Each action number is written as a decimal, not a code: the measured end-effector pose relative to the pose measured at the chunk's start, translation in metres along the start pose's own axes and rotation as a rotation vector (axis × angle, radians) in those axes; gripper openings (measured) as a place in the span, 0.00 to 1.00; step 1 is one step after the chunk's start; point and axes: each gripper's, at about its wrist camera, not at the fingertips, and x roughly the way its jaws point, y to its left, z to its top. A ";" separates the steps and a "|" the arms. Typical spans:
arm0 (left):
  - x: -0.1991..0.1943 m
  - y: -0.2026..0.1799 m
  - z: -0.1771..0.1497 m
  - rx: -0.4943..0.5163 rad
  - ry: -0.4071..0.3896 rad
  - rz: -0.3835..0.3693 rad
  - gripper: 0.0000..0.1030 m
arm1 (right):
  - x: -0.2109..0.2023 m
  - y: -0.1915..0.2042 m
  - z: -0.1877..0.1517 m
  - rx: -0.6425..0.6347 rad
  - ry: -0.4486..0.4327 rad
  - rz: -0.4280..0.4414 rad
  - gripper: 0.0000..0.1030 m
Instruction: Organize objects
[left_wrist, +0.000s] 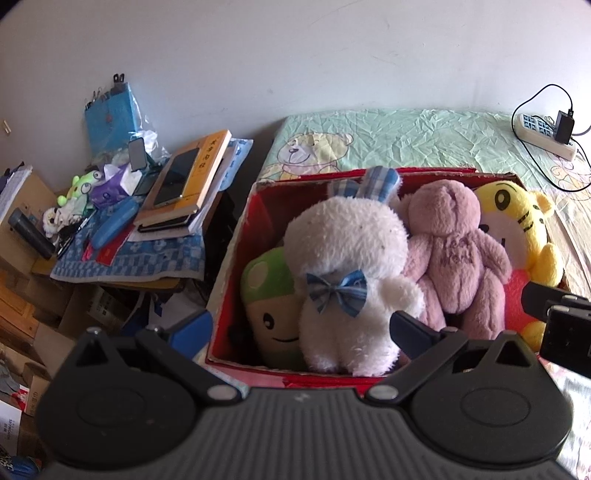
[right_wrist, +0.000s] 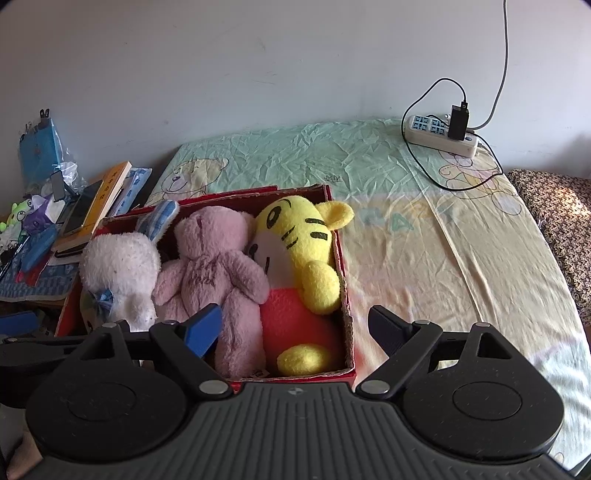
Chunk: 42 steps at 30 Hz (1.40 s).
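A bed holds a red box packed with four plush toys: white rabbit, pink bear, yellow tiger, green mushroom; both grippers, left and right, hover before it, fingers apart, empty; packing seems finished, so next likely calls for withdrawing.

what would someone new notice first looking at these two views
The red cardboard box on the bed, packed with plush toys: a white bunny with a blue bow at the left, a pink teddy bear in the middle, and a yellow tiger at the right, with a green mushroom plush wedged in the left corner. Both grippers, left and right, hover open over the box. A white power strip lies at the bed's far end.
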 end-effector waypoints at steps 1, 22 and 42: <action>0.000 0.000 0.000 0.000 0.000 0.000 0.99 | 0.000 0.000 0.000 -0.002 -0.001 0.000 0.86; -0.005 0.005 -0.006 0.010 -0.021 -0.017 0.99 | -0.005 0.007 -0.007 -0.001 -0.016 -0.008 0.86; 0.000 0.005 -0.009 0.022 -0.034 -0.014 0.99 | 0.001 0.007 -0.006 0.012 -0.048 -0.031 0.86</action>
